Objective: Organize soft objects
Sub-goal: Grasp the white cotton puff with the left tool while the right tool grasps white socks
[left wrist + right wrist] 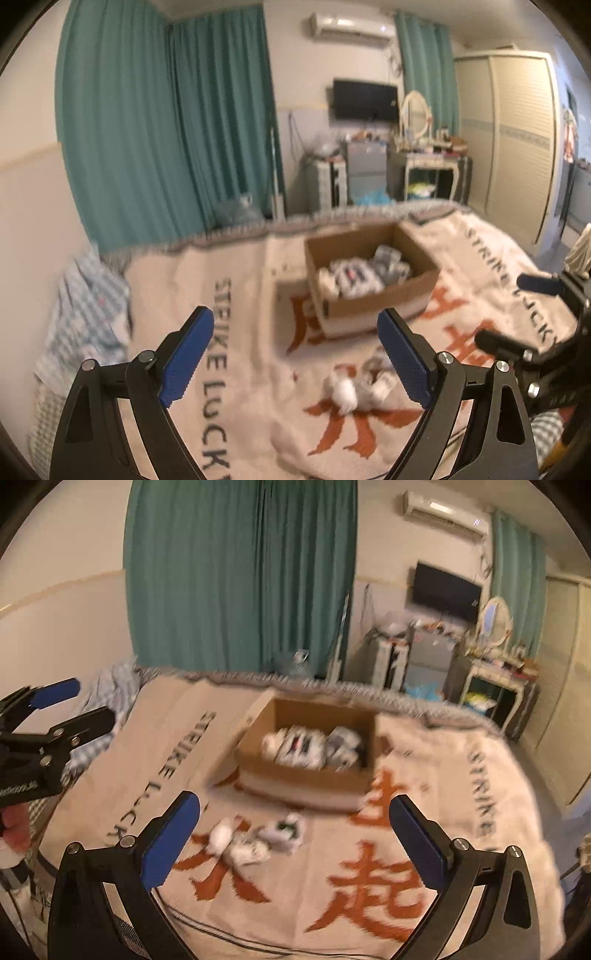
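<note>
A small pile of white rolled socks (356,386) lies on the cream blanket (258,369) in front of an open cardboard box (373,306) that holds several more rolled soft items (360,278). My left gripper (295,354) is open and empty, held above the blanket just short of the pile. In the right wrist view the same pile (255,836) lies before the box (306,782). My right gripper (295,845) is open and empty above the blanket, near the pile. The left gripper also shows in the right wrist view (55,712) at the left edge.
A checked blue cloth (88,317) lies bunched at the bed's left side. Teal curtains (166,122) hang behind the bed. A dresser with a mirror (424,162) and a wardrobe (517,136) stand beyond the bed's far edge.
</note>
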